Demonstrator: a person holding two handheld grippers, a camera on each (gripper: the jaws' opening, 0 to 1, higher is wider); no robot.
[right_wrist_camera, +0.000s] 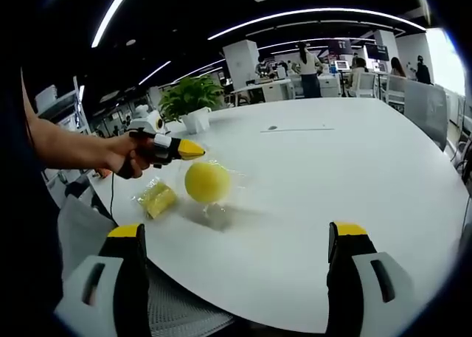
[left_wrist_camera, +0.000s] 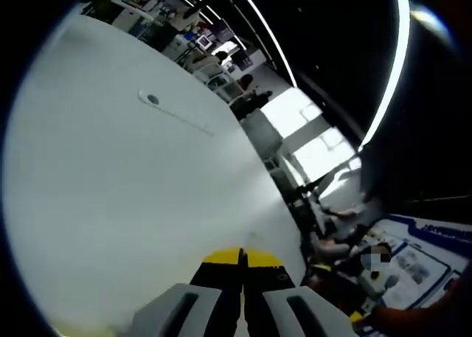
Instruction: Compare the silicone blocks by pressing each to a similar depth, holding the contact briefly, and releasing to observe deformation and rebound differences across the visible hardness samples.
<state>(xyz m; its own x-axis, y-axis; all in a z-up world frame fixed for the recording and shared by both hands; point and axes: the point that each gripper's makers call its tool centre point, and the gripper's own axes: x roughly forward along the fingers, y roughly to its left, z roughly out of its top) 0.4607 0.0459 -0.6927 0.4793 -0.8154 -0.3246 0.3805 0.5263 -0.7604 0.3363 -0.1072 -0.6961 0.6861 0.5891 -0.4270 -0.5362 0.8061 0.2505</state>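
Note:
In the right gripper view, a round yellow silicone ball and a smaller yellow block, both in clear wrap, rest on the white table near its left edge. A hand holds my left gripper just above and left of the ball, with its yellow tips together; I cannot tell whether it touches the wrap. In its own view, the left gripper is shut with nothing between the jaws, facing bare tabletop. My right gripper stands wide open, short of the ball, over the table's near edge.
A potted plant stands at the table's far left. A small cable port sits mid-table and appears as the port in the left gripper view. People and desks fill the background, and grey chairs line the right side.

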